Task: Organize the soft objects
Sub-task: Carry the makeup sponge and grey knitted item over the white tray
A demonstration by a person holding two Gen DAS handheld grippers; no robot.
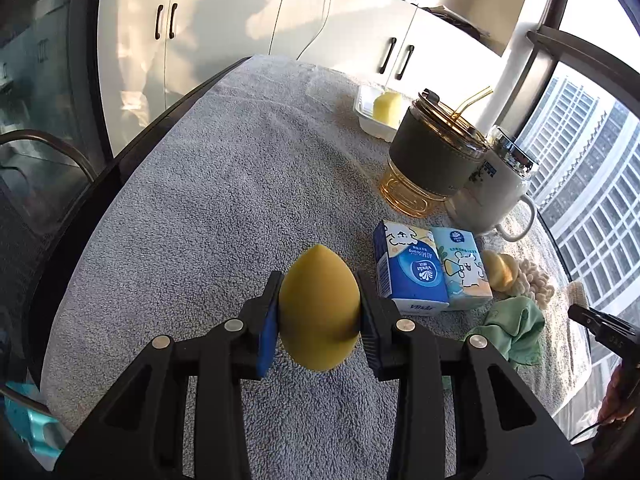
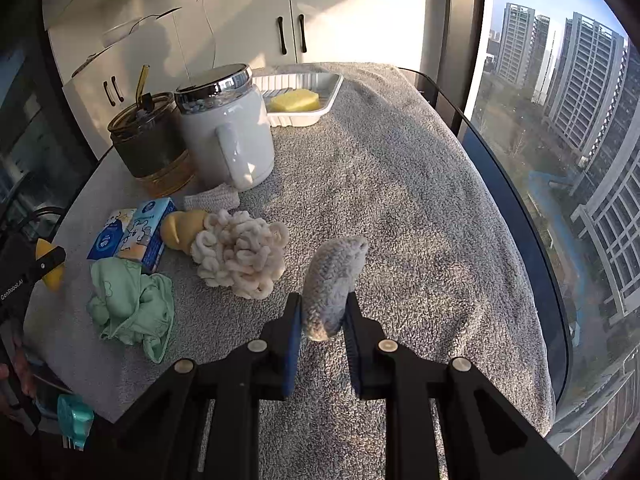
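My left gripper [image 1: 319, 312] is shut on a yellow egg-shaped sponge [image 1: 318, 308], held above the grey towel [image 1: 224, 200]. My right gripper [image 2: 322, 320] is shut on a grey fuzzy roll [image 2: 334, 284], lifted over the towel [image 2: 400, 208]. A white tray [image 2: 320, 96] at the far end holds a yellow sponge block [image 2: 295, 101]; the tray also shows in the left wrist view [image 1: 366, 114]. A cream looped scrunchie [image 2: 240, 256], a second yellow sponge [image 2: 182, 228] and a crumpled green cloth [image 2: 132, 304] lie near the tissue packs.
Two tissue packs [image 1: 428, 268] stand beside an amber cup with a straw [image 1: 432, 156] and a white lidded mug [image 2: 228, 136]. White cabinets stand behind the table. A window runs along the table's right edge [image 2: 520, 208].
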